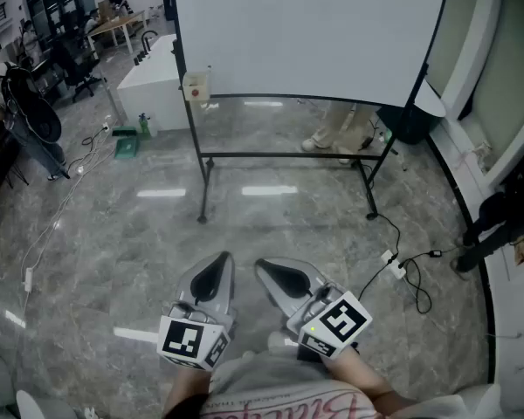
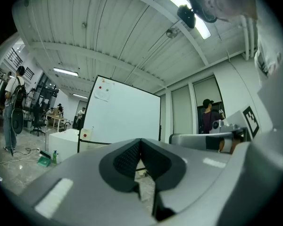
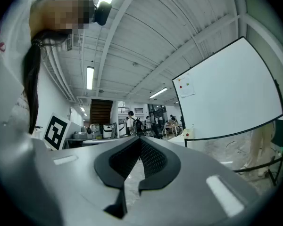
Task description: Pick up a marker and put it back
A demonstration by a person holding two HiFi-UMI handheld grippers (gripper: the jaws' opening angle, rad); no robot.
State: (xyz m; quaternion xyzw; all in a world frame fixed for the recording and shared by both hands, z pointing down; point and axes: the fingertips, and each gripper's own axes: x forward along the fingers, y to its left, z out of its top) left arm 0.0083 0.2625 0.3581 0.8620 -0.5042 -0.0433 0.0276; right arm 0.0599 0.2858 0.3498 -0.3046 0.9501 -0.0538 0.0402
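Grey polished stone floor (image 1: 113,225) lies between the 2 grippers and the whiteboard (image 1: 306,33), which is carried well ahead on a thin black stand (image 1: 205,182). The left gripper (image 1: 224,257) and the right gripper (image 1: 260,265) are held level and close to the body. On both, the jaws are clenched tip to tip with nothing between them.

No marker can be made out in any view. It is probably kept at the board, perhaps by the small white box (image 1: 196,85) on its left edge, but this cannot be told from here.

Several risks are judged. A cable with a power strip (image 1: 395,267) lies on the floor near the right foot of the stand, so a foot could be caught there on the approach. The light stand could be shifted if the board is pushed by a gripper. A person (image 1: 332,133) is standing behind the board. If the jaws are not released before the reach, a thin marker could be knocked away and dropped.
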